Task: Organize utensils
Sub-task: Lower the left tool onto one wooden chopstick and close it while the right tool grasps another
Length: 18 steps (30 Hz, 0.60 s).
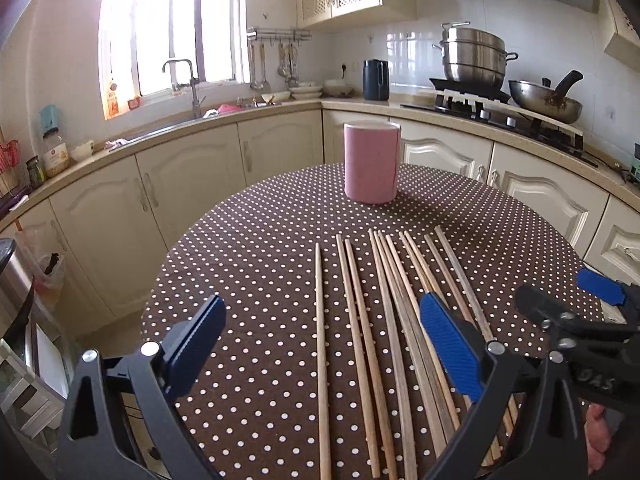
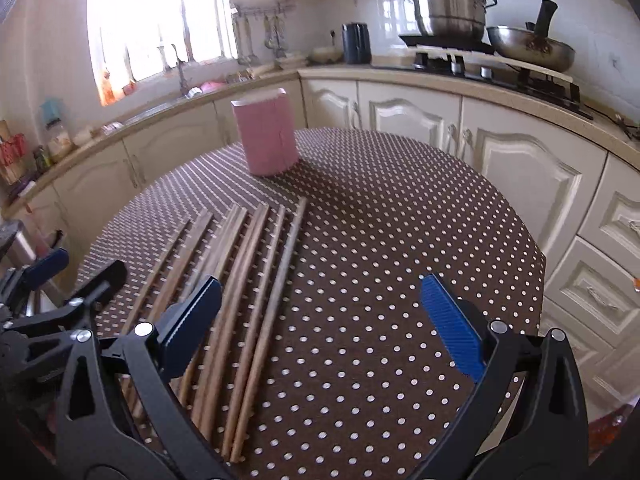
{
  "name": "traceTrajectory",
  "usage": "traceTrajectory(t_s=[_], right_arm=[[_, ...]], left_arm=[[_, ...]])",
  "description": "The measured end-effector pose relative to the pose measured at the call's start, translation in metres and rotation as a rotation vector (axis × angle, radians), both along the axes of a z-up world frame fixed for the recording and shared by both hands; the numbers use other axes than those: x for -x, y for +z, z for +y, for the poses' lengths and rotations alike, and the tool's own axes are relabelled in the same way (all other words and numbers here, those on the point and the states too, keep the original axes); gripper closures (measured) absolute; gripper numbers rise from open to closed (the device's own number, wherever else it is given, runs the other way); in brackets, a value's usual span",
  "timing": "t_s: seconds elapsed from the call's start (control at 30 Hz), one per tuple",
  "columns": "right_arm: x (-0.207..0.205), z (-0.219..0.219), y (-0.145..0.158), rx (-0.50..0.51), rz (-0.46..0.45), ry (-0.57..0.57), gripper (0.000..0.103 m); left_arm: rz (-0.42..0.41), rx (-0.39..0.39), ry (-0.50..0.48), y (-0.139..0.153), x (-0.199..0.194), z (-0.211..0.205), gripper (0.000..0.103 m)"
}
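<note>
Several wooden chopsticks (image 1: 376, 320) lie side by side on the round table with its brown polka-dot cloth (image 1: 260, 264). A pink cylindrical holder (image 1: 371, 162) stands upright at the far side of the table. My left gripper (image 1: 324, 344) is open and empty, hovering over the near ends of the chopsticks. In the right wrist view the chopsticks (image 2: 244, 300) lie left of centre and the pink holder (image 2: 268, 136) stands beyond them. My right gripper (image 2: 320, 320) is open and empty above the cloth (image 2: 400, 240), just right of the chopsticks. The right gripper also shows at the left wrist view's right edge (image 1: 568, 300).
Cream kitchen cabinets (image 1: 192, 184) and a counter curve behind the table. A sink with a tap (image 1: 188, 80) is under the window. A steel pot (image 1: 476, 56) and a wok (image 1: 548, 96) sit on the stove at the right. A dark kettle (image 1: 376, 80) stands on the counter.
</note>
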State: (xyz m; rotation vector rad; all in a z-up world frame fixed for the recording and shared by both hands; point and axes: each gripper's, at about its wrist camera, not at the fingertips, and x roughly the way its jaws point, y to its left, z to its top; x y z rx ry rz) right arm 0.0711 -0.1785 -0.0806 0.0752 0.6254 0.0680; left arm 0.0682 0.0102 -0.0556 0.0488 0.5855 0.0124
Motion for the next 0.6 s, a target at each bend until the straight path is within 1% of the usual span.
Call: traceTrajectory(t_s=[0.17, 0.27, 0.47, 0.6], right_arm=[[-0.018, 0.011, -0.010, 0.061, 0.074, -0.011, 0.005], [-0.025, 0.013, -0.010, 0.077, 0.082, -0.013, 0.005], [-0.041, 0.020, -0.009, 0.147, 0.107, -0.040, 0.005], [-0.056, 0.020, -0.016, 0.154, 0.151, -0.063, 0.005]], left_arm=[[0.026, -0.012, 0.003, -0.005, -0.013, -0.001, 0.007], [0.051, -0.006, 0.015, -0.007, -0.023, 0.002, 0.008], [0.116, 0.003, 0.062, -0.014, -0.042, 0.016, 0.012], [0.145, 0.004, 0.079, -0.021, -0.052, 0.024, 0.014]])
